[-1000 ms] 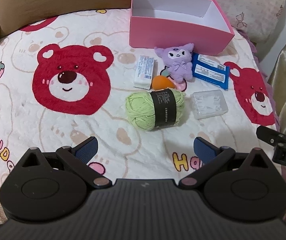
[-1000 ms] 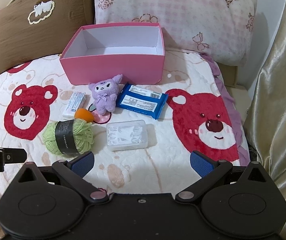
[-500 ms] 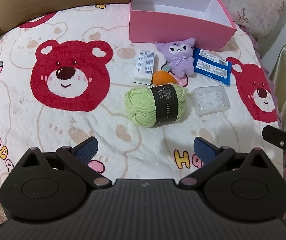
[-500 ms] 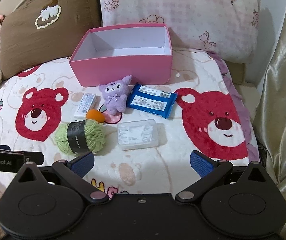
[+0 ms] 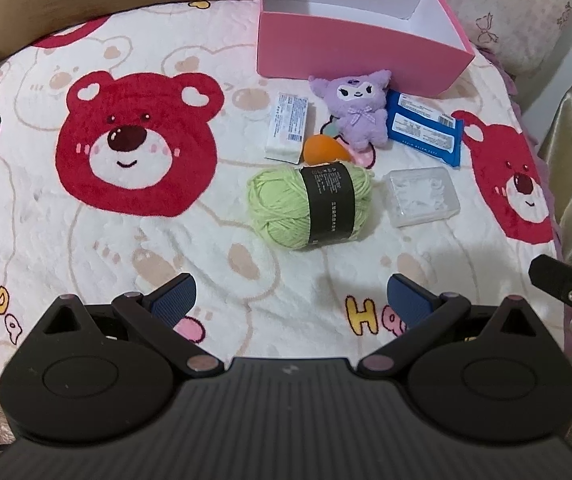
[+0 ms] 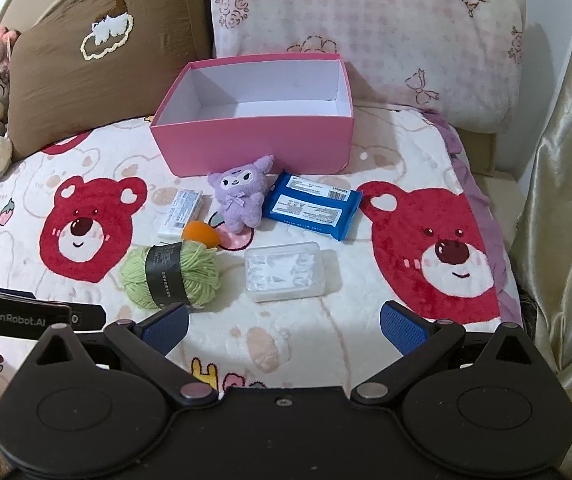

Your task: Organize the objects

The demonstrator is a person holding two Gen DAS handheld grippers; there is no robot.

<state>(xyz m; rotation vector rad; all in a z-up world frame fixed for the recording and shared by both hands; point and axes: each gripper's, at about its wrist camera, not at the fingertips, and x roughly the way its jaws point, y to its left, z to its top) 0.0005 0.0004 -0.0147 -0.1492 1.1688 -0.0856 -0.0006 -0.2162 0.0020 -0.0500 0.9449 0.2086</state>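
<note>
One pink box sits empty; yarn and plush lie outside it.

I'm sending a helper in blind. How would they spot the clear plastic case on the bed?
Start at the open pink box by the pillows. In front lies a blue wipes pack; nearer still sits the clear plastic case, right of the green yarn. It alone is see-through.

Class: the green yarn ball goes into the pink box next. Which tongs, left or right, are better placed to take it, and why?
Probably the left tongs: open and empty, they face the green yarn ball almost straight ahead. From the right tongs, also open, the yarn lies off to the left, with the clear plastic case ahead. The pink box is empty.
</note>
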